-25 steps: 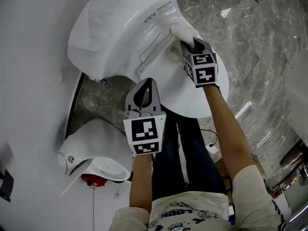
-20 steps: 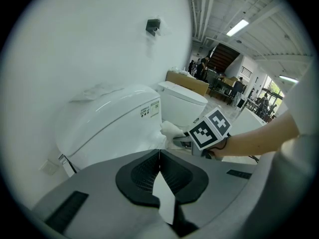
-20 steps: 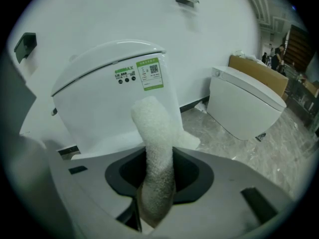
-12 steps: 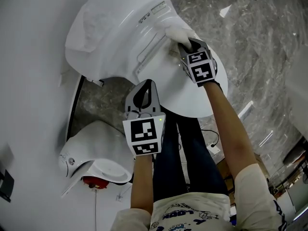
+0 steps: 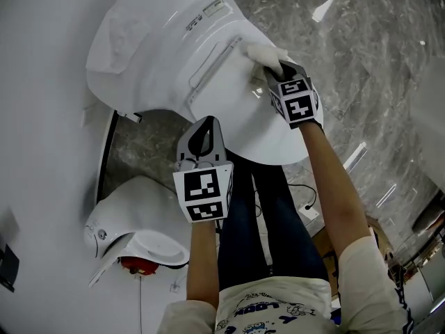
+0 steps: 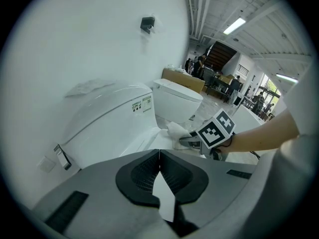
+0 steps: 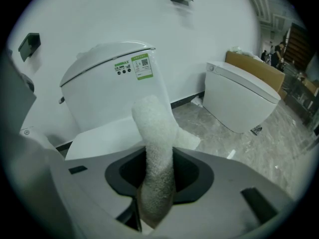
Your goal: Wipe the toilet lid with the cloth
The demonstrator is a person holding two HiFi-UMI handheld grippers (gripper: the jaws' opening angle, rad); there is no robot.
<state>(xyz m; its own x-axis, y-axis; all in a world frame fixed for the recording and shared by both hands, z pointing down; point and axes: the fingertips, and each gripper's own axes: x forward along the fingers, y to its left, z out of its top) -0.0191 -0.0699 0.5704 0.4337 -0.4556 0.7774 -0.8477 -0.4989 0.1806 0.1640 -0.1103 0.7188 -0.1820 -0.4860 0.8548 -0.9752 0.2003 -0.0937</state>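
Note:
The white toilet lid (image 5: 240, 113) lies closed in front of the tank (image 5: 153, 37). My right gripper (image 5: 270, 67) is shut on a white fluffy cloth (image 5: 263, 51), which rests on the lid's far right part near the hinge. From the right gripper view the cloth (image 7: 154, 128) rises out of the jaws over the lid (image 7: 102, 138). My left gripper (image 5: 206, 122) hovers shut and empty over the lid's near left edge. Its own view shows the jaw tips (image 6: 159, 151) meeting, with the cloth (image 6: 174, 130) and the right gripper's marker cube (image 6: 217, 130) beyond.
A second toilet (image 5: 139, 214) with a red part (image 5: 132, 263) sits at lower left against the white wall (image 5: 42, 117). Grey marble floor (image 5: 375, 82) spreads to the right, with a cable (image 5: 304, 202) beside the person's legs. Another toilet (image 7: 241, 98) stands to the right.
My right gripper has drawn the cloth a little along the lid's right side, away from the tank. The left gripper has barely moved.

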